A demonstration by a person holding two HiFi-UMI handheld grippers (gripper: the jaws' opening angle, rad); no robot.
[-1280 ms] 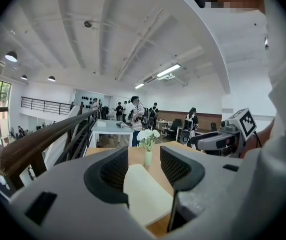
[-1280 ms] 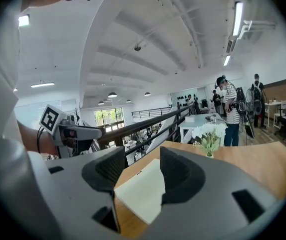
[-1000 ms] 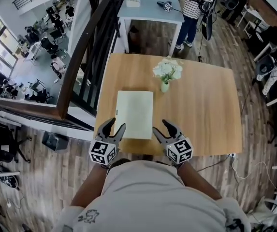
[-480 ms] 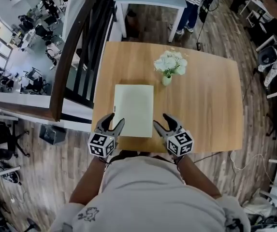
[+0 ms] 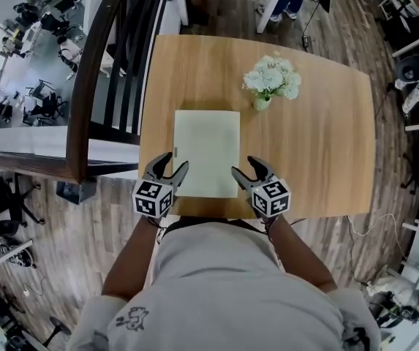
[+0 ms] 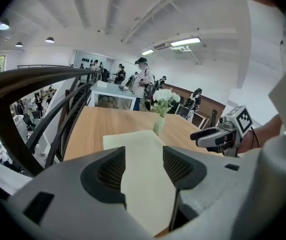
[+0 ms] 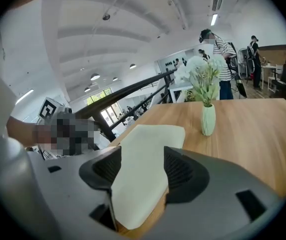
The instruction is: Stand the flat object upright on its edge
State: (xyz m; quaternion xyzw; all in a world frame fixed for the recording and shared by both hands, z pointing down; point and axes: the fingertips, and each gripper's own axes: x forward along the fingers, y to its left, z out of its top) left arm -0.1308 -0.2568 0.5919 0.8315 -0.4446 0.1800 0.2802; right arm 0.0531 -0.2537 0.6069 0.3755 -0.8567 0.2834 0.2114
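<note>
Left gripper [image 5: 175, 164], right gripper [image 5: 246, 167]: jaws opening, unclenched, nothing pinched | flat object [image 5: 206, 152] lies flat at frame centre, near corners just ahead of both | table [image 5: 319, 145], flower vase [image 5: 270, 82] upper right | step: approach | next, likely: grip near edge, tip it up.

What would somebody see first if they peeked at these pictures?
A pale green flat pad lying flat on the wooden table, near its front edge. The left hand-held gripper and right hand-held gripper are at its near corners, jaws opening, gripping nothing. White flowers in a small vase stand behind the pad, to the right.
</note>
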